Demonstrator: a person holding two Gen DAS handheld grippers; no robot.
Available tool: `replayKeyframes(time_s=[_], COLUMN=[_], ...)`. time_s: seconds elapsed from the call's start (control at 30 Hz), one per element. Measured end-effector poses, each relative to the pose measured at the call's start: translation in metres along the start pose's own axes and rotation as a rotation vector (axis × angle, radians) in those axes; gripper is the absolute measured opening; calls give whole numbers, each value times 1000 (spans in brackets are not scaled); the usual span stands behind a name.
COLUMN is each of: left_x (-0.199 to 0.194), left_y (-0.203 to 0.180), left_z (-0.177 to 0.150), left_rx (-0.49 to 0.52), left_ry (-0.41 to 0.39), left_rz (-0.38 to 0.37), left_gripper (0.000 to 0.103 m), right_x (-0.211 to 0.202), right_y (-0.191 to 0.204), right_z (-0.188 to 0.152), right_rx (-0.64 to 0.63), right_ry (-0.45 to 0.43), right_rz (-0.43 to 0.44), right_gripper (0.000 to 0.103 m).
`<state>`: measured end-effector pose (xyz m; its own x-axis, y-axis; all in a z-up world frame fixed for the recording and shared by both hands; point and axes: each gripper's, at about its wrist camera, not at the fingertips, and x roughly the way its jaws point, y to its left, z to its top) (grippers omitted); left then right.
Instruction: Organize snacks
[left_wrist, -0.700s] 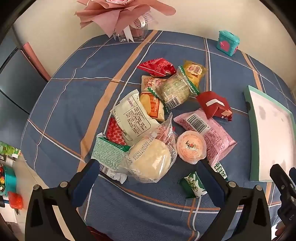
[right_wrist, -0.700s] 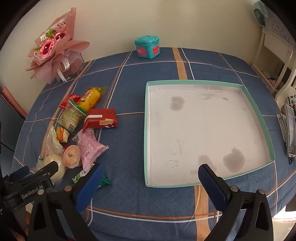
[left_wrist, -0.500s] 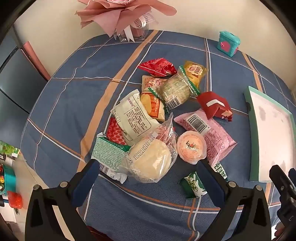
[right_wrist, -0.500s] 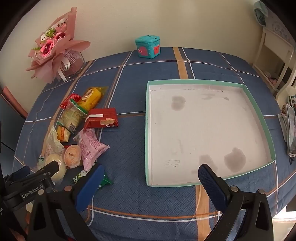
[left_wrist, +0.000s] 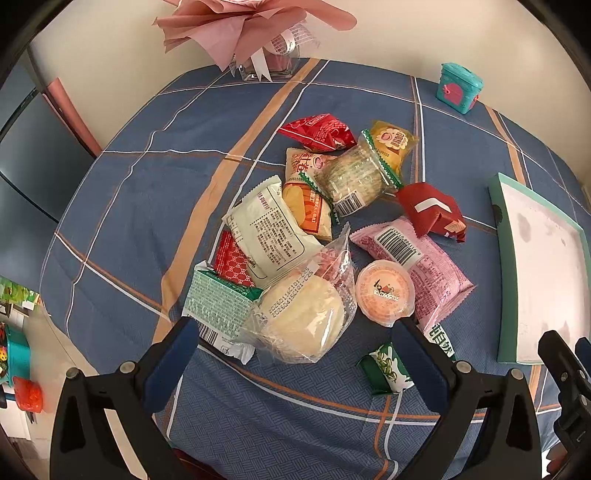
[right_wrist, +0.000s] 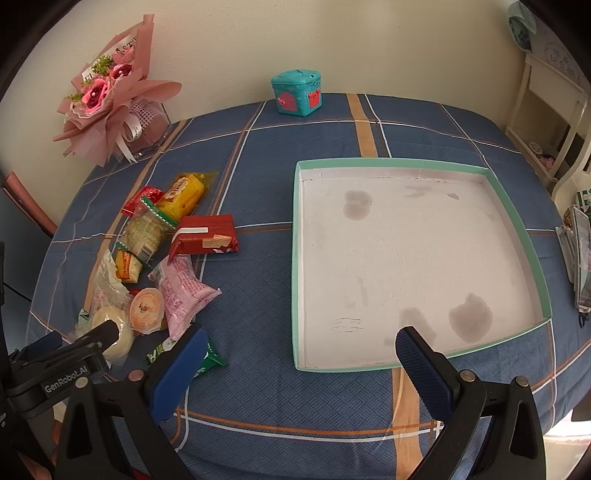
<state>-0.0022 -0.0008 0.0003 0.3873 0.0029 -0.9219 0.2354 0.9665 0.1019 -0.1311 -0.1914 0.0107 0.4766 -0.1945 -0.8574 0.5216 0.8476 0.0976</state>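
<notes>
Snacks heaped at frame centre on the table in the left view, none yet in the tray; tray bare, right of centre in the right view. Sorting not yet begun, by the look of it. Left gripper poised over the bun at lower centre, fingers spread wide, gripping nothing. Right gripper spread wide too, empty, at the tray's near edge. Next, probably: lower onto one packet, close gently, carry to the tray.
</notes>
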Motion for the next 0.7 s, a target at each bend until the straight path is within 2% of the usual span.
replayKeyframes(time_s=[0.7], left_x=[1], left_y=[1], left_z=[-2], left_rx=[4], left_ry=[9], left_rz=[2], left_gripper=[103], right_x=[0], right_y=[1], right_z=[0], right_rx=[-3], right_ry=[-2], right_rz=[4], right_gripper=[103])
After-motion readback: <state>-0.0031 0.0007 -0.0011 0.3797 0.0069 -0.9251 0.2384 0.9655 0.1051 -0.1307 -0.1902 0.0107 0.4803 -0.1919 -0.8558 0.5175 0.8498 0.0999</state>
